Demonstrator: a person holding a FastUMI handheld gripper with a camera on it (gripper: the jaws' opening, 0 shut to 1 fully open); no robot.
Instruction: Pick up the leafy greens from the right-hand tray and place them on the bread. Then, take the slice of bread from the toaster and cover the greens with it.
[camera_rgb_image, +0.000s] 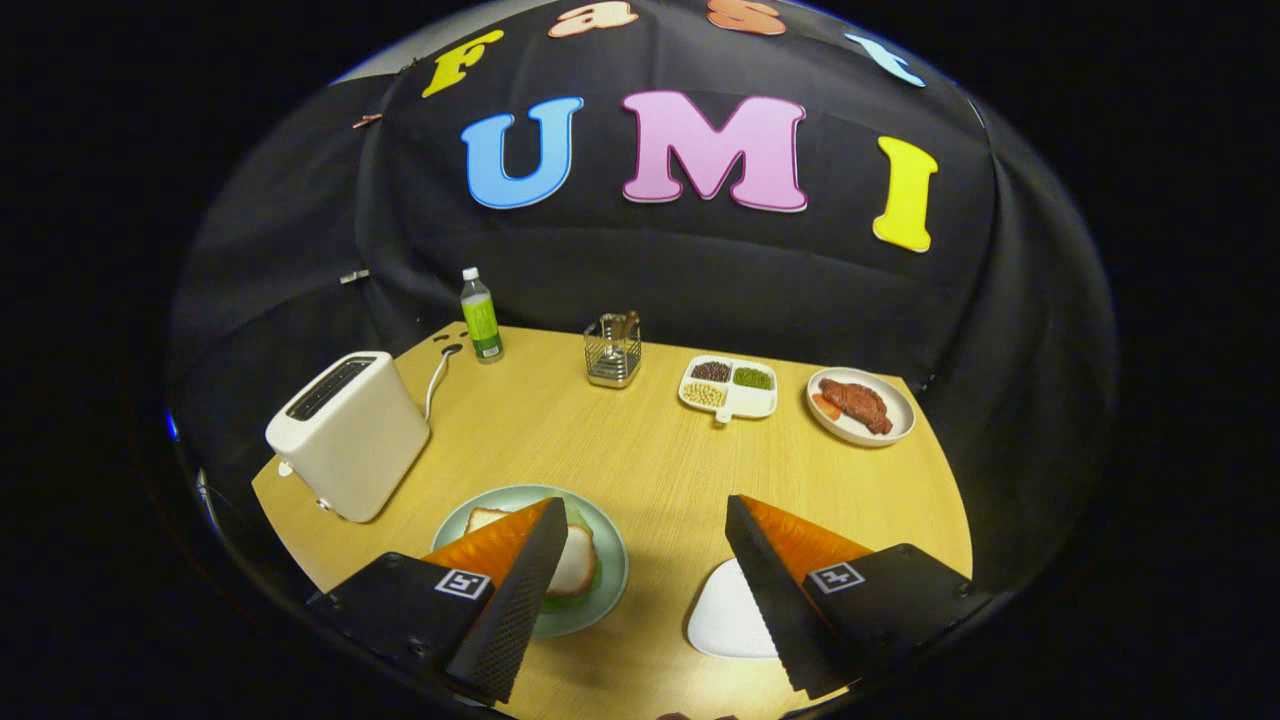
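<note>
My gripper (645, 515) hangs open above the front of the wooden table, with nothing between its fingers. Under the left finger (520, 590) lies a pale green plate (610, 560). On it a slice of bread (578, 560) rests over leafy greens (553, 603) that peek out at its edge; a second slice shows at the far side. A white toaster (350, 435) stands to the left of the plate, its slot dark. Beneath the right finger (775, 590) lies a white tray (725, 620), bare where it shows.
Along the back of the table (640, 450) stand a green bottle (481, 316), a wire holder (613, 350), a divided white dish of beans (730, 386) and a white plate with meat (860, 405). The toaster's cord (436, 380) runs toward the wall.
</note>
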